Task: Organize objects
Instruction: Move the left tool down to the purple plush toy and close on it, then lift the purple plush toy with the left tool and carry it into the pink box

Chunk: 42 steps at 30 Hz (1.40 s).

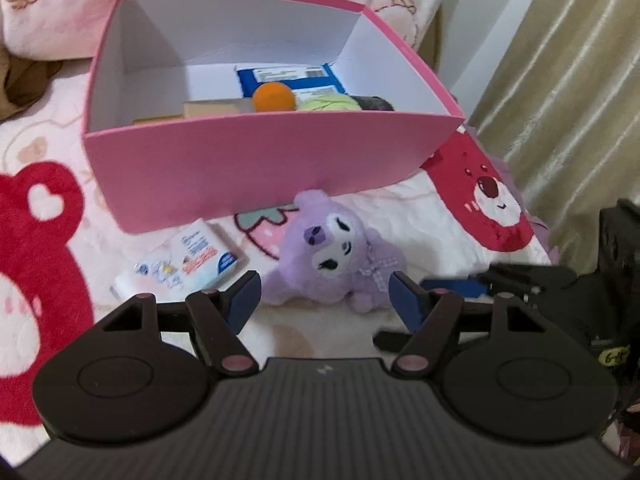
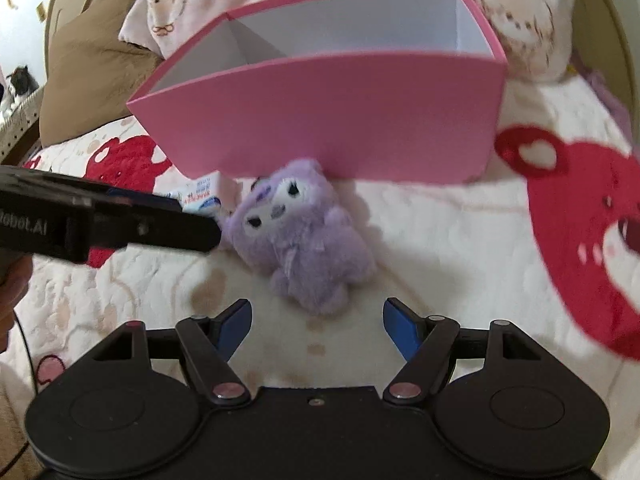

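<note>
A purple plush toy (image 1: 328,252) lies on the bedspread just in front of the pink box (image 1: 256,168). My left gripper (image 1: 326,300) is open, its blue-padded fingertips on either side of the toy's lower edge without pressing on it. In the right wrist view the plush toy (image 2: 304,240) lies just beyond my right gripper (image 2: 316,328), which is open with nothing between its fingers. The left gripper (image 2: 120,220) reaches in from the left, its tip close to the toy's head. A white tissue packet (image 1: 180,264) lies to the left of the toy.
The pink box holds an orange ball (image 1: 274,96), a blue packet (image 1: 288,76), a green item (image 1: 328,104) and wooden blocks (image 1: 212,108). A bedspread with red bears (image 2: 592,240) covers the bed. Pillows (image 2: 520,20) lie behind the box and a curtain (image 1: 560,80) hangs at the right.
</note>
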{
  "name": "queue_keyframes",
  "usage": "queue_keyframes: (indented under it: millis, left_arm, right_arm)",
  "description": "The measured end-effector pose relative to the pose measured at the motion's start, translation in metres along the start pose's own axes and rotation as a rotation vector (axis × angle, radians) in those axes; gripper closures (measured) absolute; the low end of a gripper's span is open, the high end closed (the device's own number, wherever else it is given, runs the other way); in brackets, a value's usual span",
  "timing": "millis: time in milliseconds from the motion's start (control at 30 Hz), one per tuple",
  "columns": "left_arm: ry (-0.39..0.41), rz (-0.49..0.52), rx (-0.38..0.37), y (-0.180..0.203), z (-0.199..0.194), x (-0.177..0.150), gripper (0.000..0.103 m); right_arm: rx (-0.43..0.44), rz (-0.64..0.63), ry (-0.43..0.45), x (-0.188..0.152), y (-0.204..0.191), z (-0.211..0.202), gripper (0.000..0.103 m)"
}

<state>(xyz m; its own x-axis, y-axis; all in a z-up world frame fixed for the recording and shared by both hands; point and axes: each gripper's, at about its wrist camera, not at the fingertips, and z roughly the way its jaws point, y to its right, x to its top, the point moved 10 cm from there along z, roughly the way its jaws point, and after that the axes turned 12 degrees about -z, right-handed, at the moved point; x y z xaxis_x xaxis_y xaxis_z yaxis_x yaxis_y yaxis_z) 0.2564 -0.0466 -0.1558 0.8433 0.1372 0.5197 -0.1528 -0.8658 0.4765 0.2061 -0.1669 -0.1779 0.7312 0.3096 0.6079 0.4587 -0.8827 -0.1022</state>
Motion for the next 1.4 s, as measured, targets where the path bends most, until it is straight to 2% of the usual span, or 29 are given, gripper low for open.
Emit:
queue_keyframes:
  millis: [133, 367, 400, 433, 467, 500, 633, 767, 800, 900, 1000, 1100, 1167, 1200, 1267, 1300, 1400]
  left_arm:
    - [0.035, 0.003, -0.024, 0.005, 0.008, 0.006, 0.034]
    - [0.023, -0.131, -0.094, -0.002, 0.022, 0.012, 0.034]
    - [0.015, -0.138, -0.097, -0.002, 0.023, 0.010, 0.037]
    - [-0.009, -0.135, -0.103, -0.001, 0.024, 0.007, 0.049]
    - [-0.048, -0.143, -0.116, 0.000, 0.026, 0.003, 0.056]
    - [-0.083, -0.167, -0.115, -0.001, 0.028, 0.000, 0.056]
    - [-0.104, -0.203, -0.138, -0.003, 0.023, -0.003, 0.060]
    - [-0.188, -0.298, -0.250, 0.009, 0.024, -0.012, 0.064]
    - [-0.186, -0.279, -0.245, 0.013, 0.023, -0.014, 0.064]
    - [-0.121, -0.171, -0.159, 0.018, 0.019, -0.012, 0.064]
    - [-0.068, -0.137, -0.116, 0.015, 0.016, -0.006, 0.064]
    - [0.025, -0.083, -0.039, 0.009, 0.013, 0.007, 0.062]
    - [0.081, -0.026, 0.016, 0.005, 0.014, 0.014, 0.062]
    - [0.078, -0.021, 0.018, 0.003, 0.017, 0.015, 0.062]
    - [0.031, -0.057, -0.002, 0.000, 0.024, 0.012, 0.062]
    - [0.013, -0.067, -0.026, 0.001, 0.025, 0.009, 0.062]
    - [0.008, -0.037, -0.012, 0.002, 0.028, 0.006, 0.060]
  right_arm:
    - [0.026, 0.021, 0.028, -0.003, -0.001, 0.001, 0.026]
    - [0.069, -0.031, 0.061, 0.012, -0.013, 0.010, 0.026]
    - [0.070, -0.040, 0.064, 0.012, -0.016, 0.011, 0.026]
    - [0.071, -0.046, 0.066, 0.012, -0.018, 0.011, 0.026]
    - [0.069, -0.054, 0.070, 0.012, -0.021, 0.011, 0.025]
    - [0.067, -0.062, 0.072, 0.011, -0.023, 0.011, 0.024]
    - [0.069, -0.070, 0.086, 0.012, -0.029, 0.006, 0.024]
    - [0.072, -0.076, 0.117, 0.017, -0.034, -0.004, 0.025]
    - [0.064, -0.086, 0.125, 0.018, -0.035, -0.006, 0.025]
    - [0.010, -0.119, 0.110, 0.019, -0.035, -0.003, 0.026]
    - [0.000, -0.120, 0.099, 0.015, -0.028, 0.001, 0.026]
    - [-0.017, -0.111, 0.089, 0.014, -0.024, 0.005, 0.030]
    - [-0.045, -0.102, 0.076, 0.016, -0.019, 0.012, 0.036]
    - [-0.059, -0.093, 0.073, 0.018, -0.016, 0.014, 0.039]
    - [-0.071, -0.079, 0.074, 0.018, -0.010, 0.016, 0.053]
    - [-0.073, -0.079, 0.076, 0.017, -0.008, 0.015, 0.056]
    - [-0.052, -0.077, 0.089, 0.017, -0.004, 0.012, 0.059]
